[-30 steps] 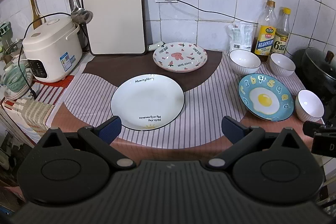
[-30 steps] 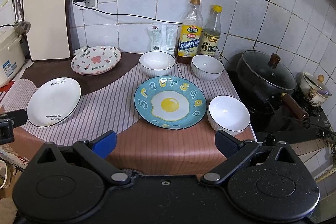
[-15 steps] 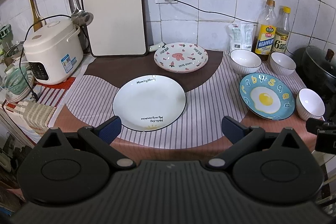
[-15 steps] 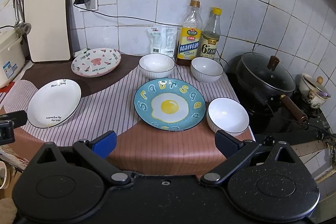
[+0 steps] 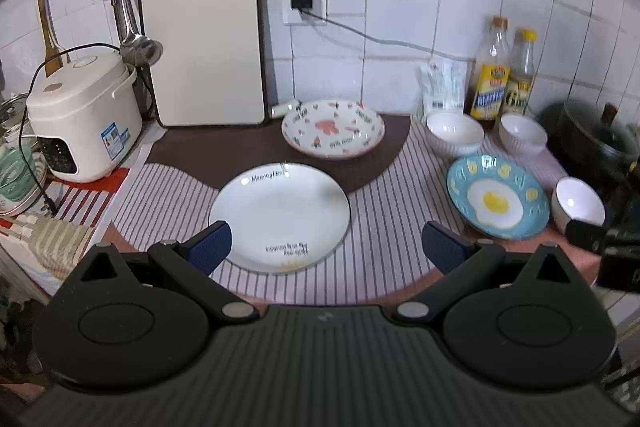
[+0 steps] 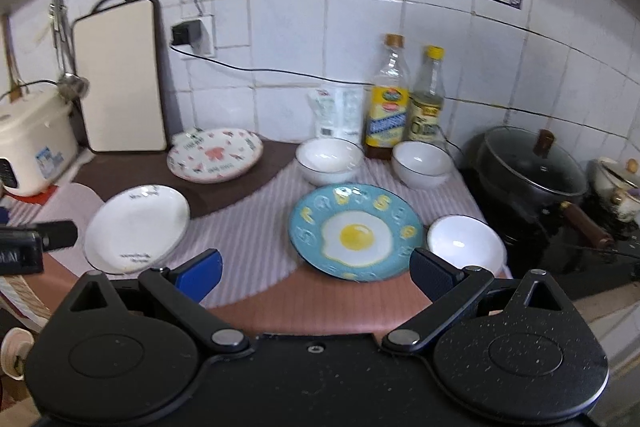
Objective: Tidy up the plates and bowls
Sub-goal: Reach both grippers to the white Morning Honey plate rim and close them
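Note:
A white plate (image 5: 280, 215) lies on the striped mat just ahead of my left gripper (image 5: 326, 249), which is open and empty. A pink-patterned plate (image 5: 333, 133) sits behind it. A blue egg plate (image 6: 356, 231) lies ahead of my right gripper (image 6: 316, 273), also open and empty. Three white bowls stand around it: one back left (image 6: 330, 159), one back right (image 6: 421, 163), one at its right (image 6: 466, 245). The white plate also shows in the right wrist view (image 6: 138, 227).
A rice cooker (image 5: 82, 115) stands at the left, a cutting board (image 5: 204, 41) leans on the wall. Two bottles (image 6: 390, 107) stand at the back. A black lidded pot (image 6: 528, 167) sits on the stove at right. The counter's front edge is close below both grippers.
Both grippers have moved forward and a little lower toward the counter; the plates look nearer. Nothing on the counter has moved.

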Available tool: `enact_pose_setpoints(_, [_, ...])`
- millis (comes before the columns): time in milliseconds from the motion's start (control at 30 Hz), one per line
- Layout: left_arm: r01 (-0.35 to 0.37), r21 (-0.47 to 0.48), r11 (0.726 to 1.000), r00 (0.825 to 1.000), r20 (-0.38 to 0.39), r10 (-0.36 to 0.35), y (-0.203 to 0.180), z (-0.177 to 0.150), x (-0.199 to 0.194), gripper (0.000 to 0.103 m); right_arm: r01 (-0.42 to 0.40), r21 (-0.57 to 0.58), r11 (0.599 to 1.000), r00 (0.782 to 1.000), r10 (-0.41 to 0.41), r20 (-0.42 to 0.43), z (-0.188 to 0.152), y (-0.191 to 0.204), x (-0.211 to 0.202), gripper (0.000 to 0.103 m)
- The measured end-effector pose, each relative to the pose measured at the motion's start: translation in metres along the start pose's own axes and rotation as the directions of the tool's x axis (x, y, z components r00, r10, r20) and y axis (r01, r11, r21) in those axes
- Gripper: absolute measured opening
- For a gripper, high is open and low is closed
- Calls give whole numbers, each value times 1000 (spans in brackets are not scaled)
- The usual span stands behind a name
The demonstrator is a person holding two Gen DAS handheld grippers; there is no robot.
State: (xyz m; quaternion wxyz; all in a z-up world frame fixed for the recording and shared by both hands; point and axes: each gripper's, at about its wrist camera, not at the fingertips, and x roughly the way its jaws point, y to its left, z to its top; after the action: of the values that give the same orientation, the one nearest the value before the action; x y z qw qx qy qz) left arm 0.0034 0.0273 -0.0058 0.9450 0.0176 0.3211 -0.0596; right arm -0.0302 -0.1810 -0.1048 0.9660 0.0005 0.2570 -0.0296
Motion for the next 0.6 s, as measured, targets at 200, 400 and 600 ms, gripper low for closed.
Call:
enact_pose_setpoints(200, [-17, -23, 1000, 999, 28, 18, 39, 6, 14, 102, -173, -14, 985, 972, 173, 157, -10, 15, 19, 101])
enact_pose_setpoints(400, [-51, -71, 996, 999, -17, 50, 81, 4, 46, 100, -262, -62, 963, 948, 269, 172, -1, 41, 55, 101])
enact_pose_setpoints(600, [-71, -134, 988, 996, -58, 64, 122, -2, 85, 97, -378, -107, 920, 913, 390, 124, -2, 75, 99, 101])
